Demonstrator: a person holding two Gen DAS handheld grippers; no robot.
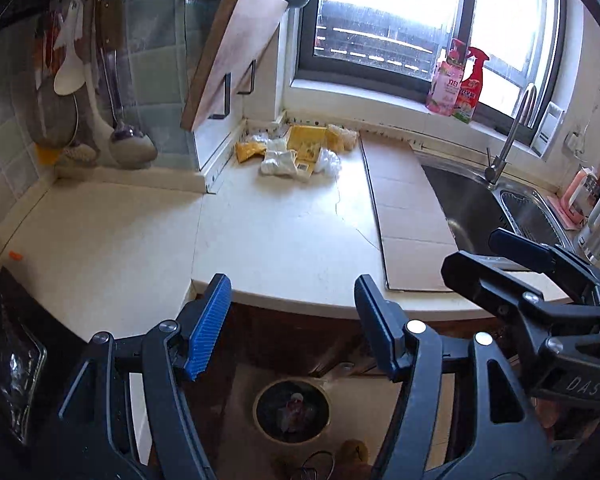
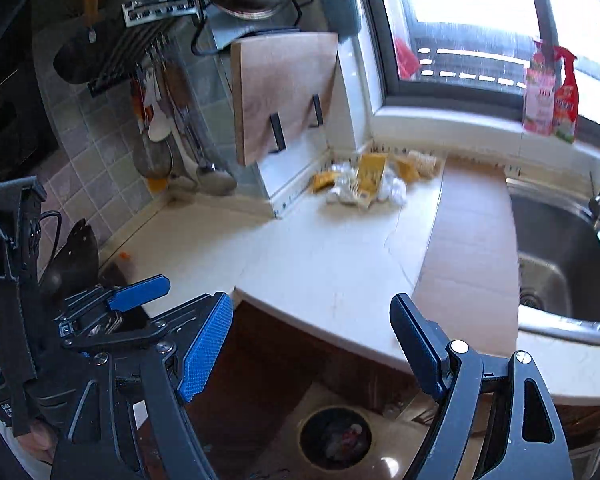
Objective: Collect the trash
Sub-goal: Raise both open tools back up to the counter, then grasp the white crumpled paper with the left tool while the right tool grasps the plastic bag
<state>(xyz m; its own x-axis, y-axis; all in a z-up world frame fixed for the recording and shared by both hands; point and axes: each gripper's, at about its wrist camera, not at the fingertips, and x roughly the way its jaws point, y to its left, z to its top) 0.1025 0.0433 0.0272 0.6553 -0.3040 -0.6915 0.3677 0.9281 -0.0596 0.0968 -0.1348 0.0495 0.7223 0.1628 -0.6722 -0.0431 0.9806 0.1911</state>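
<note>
A heap of trash (image 1: 296, 150), yellow wrappers and crumpled white plastic, lies at the back of the white countertop (image 1: 276, 240) under the window; it also shows in the right wrist view (image 2: 370, 180). A round bin (image 1: 292, 410) stands on the floor below the counter edge, also in the right wrist view (image 2: 335, 438). My left gripper (image 1: 292, 326) is open and empty, in front of the counter edge above the bin. My right gripper (image 2: 314, 348) is open and empty beside it, also in the left wrist view (image 1: 496, 256).
A steel sink (image 2: 560, 260) with a tap (image 1: 512, 136) is at the right. A flat cardboard sheet (image 1: 408, 216) lies beside it. A cutting board (image 1: 236, 52) leans on a rack at the back. Utensils (image 1: 84, 92) hang at the left. Spray bottles (image 1: 458, 80) stand on the sill.
</note>
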